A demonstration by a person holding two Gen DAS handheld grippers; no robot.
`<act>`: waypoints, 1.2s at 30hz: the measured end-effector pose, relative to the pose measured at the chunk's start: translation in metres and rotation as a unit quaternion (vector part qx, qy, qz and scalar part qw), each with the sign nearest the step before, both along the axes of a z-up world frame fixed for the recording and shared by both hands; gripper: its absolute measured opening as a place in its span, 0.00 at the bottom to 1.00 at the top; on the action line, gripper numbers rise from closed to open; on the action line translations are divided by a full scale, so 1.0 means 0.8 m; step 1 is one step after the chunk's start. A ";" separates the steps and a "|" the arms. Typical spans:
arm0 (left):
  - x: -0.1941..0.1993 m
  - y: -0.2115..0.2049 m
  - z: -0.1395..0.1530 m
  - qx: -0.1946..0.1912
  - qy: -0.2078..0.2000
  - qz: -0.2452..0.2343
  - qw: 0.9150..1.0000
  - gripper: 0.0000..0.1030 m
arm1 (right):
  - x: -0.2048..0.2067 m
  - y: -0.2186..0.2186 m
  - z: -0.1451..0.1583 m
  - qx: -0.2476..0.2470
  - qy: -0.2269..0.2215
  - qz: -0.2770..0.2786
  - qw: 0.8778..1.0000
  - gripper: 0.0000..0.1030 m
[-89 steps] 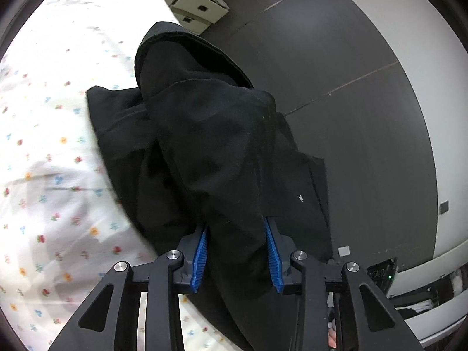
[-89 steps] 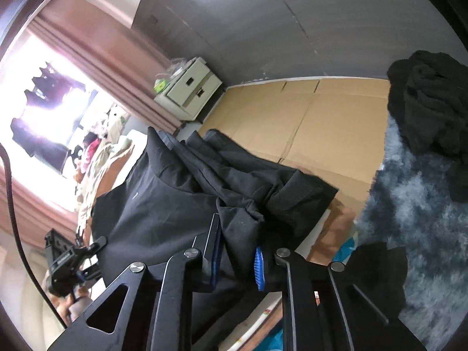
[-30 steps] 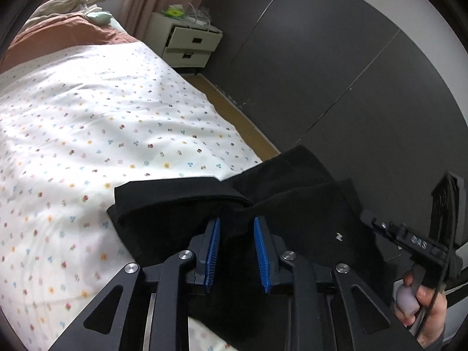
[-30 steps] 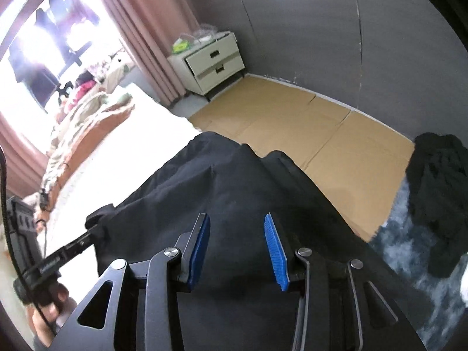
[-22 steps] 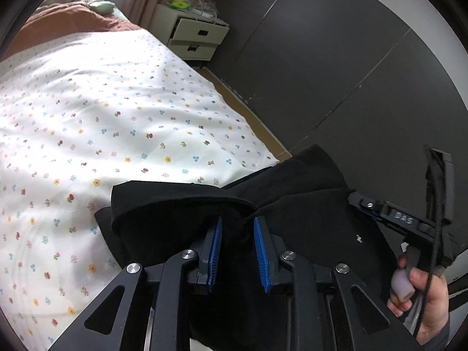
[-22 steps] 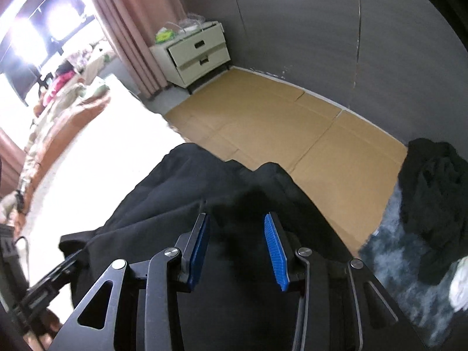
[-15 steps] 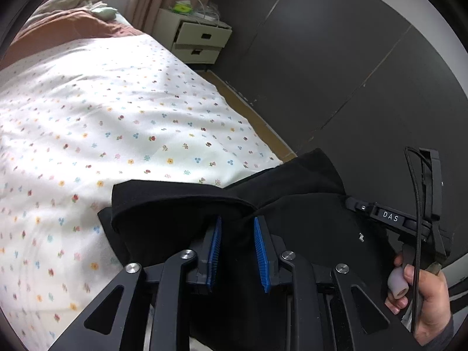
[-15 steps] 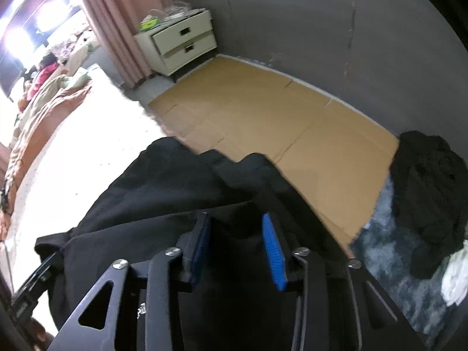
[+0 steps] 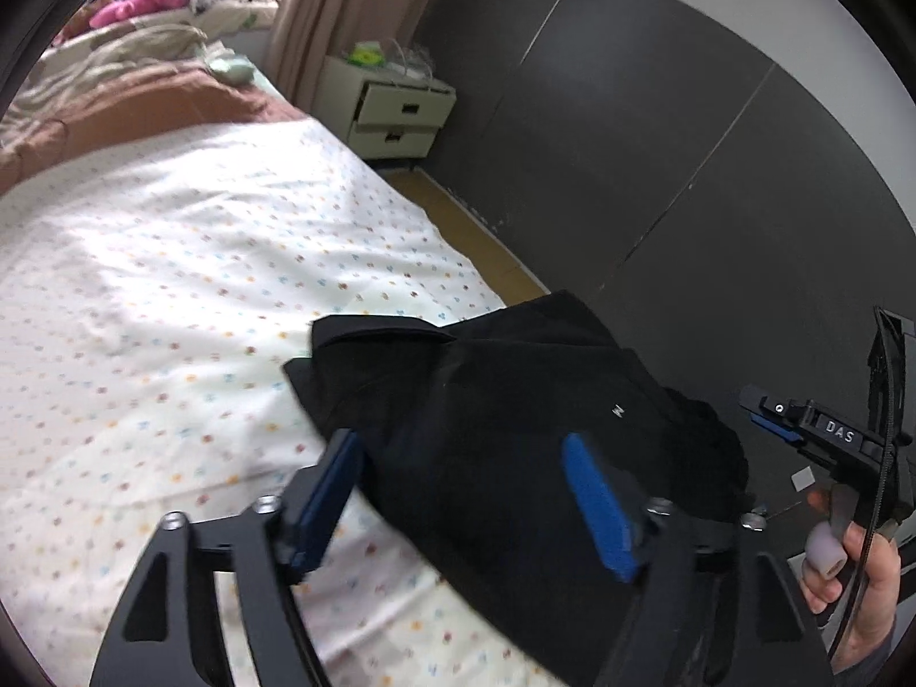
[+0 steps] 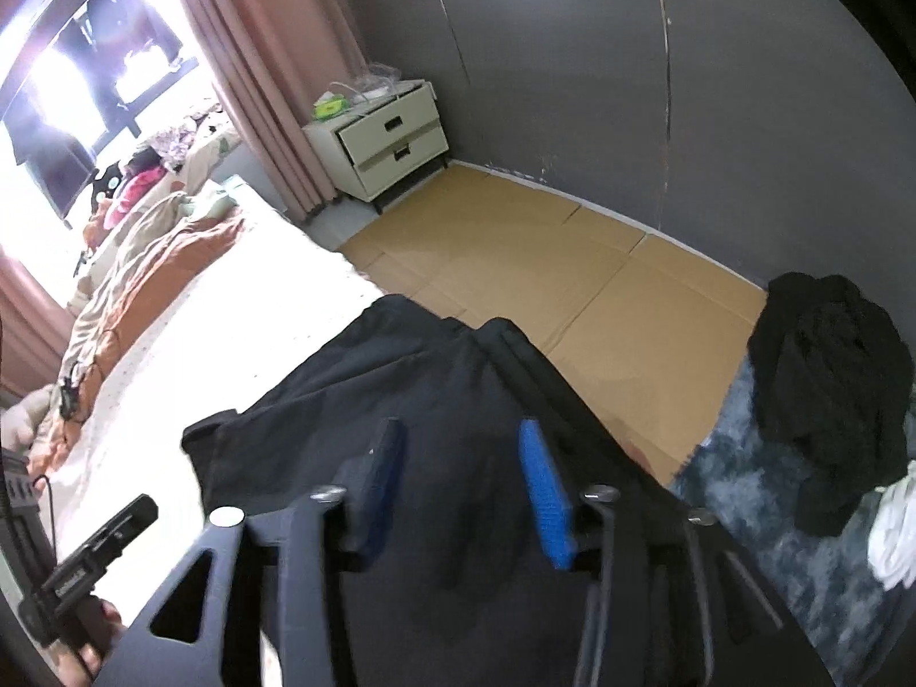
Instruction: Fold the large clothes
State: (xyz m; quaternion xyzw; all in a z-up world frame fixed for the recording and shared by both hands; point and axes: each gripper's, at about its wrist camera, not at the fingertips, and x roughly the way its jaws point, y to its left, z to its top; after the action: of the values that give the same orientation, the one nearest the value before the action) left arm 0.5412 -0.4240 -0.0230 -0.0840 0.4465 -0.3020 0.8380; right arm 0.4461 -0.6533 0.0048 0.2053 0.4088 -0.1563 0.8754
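Observation:
A black garment [image 9: 515, 401] lies bunched on the right edge of the bed [image 9: 172, 286], with part of it over the side. My left gripper [image 9: 464, 492] is open, its blue pads wide apart just above the garment's near side. My right gripper [image 10: 464, 475] is also open and empty above the same garment [image 10: 401, 389]. The right gripper's handle [image 9: 824, 441] and the hand on it show at the right of the left wrist view. The left gripper's handle [image 10: 86, 567] shows at the lower left of the right wrist view.
The bed has a white flowered sheet with brown and beige bedding [image 9: 126, 97] at its head. A cream nightstand [image 10: 389, 137] stands by a pink curtain [image 10: 257, 86]. Cardboard [image 10: 544, 269] covers the floor beside a grey rug [image 10: 801, 515] with a black clothes pile [image 10: 830, 389].
Half a second ago my left gripper was shut on the black garment; now it is wide open and the garment lies released on the bed. Both grippers have lifted slightly.

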 end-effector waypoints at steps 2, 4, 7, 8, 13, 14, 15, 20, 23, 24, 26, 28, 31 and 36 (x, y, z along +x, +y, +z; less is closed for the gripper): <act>-0.014 0.011 0.015 0.004 -0.001 0.004 1.000 0.78 | -0.016 0.011 0.014 -0.003 -0.003 0.003 1.000 0.56; -0.028 0.021 0.029 0.006 -0.002 0.005 1.000 0.78 | -0.030 0.018 0.026 -0.003 -0.004 0.005 1.000 0.61; -0.052 0.038 0.051 0.009 -0.014 0.006 1.000 0.85 | -0.053 0.031 0.043 -0.003 -0.010 0.014 1.000 0.72; -0.058 0.043 0.059 0.010 -0.020 0.008 1.000 0.89 | -0.062 0.039 0.051 -0.004 -0.013 0.018 1.000 0.78; -0.098 0.082 0.099 0.006 -0.048 0.028 0.998 0.97 | -0.102 0.066 0.080 -0.016 -0.033 0.022 0.999 0.90; -0.107 0.093 0.107 0.003 -0.052 0.033 0.998 0.98 | -0.111 0.073 0.087 -0.016 -0.040 0.027 0.999 0.94; -0.116 0.105 0.115 0.002 -0.057 0.040 0.998 0.98 | -0.119 0.081 0.095 -0.017 -0.048 0.033 0.998 0.97; -0.163 0.159 0.141 0.003 -0.073 0.067 0.995 0.99 | -0.154 0.115 0.117 -0.025 -0.086 0.059 0.994 0.99; -0.190 0.192 0.154 -0.002 -0.079 0.086 0.993 0.99 | -0.173 0.135 0.115 -0.022 -0.096 0.068 0.993 0.99; -0.197 0.202 0.159 -0.002 -0.083 0.091 0.992 0.99 | -0.179 0.139 0.113 -0.020 -0.097 0.069 0.993 0.99; -0.214 0.218 0.168 0.002 -0.092 0.098 0.991 0.99 | -0.192 0.147 0.111 -0.018 -0.102 0.070 0.992 0.99; -0.233 0.235 0.179 0.008 -0.105 0.102 0.989 0.99 | -0.206 0.155 0.112 -0.017 -0.108 0.069 0.992 0.99; -0.259 0.252 0.188 0.009 -0.117 0.106 0.987 0.99 | -0.228 0.165 0.114 -0.015 -0.115 0.070 0.991 0.99; -0.308 0.291 0.203 0.006 -0.133 0.114 0.985 0.99 | -0.266 0.188 0.121 -0.012 -0.125 0.070 0.990 0.99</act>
State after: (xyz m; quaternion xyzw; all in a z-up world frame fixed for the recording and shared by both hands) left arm 0.2948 -0.1908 0.1395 -0.0890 0.3207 -0.2101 0.9193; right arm 0.2329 -0.5030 0.1017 0.1836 0.3076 -0.0727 0.9308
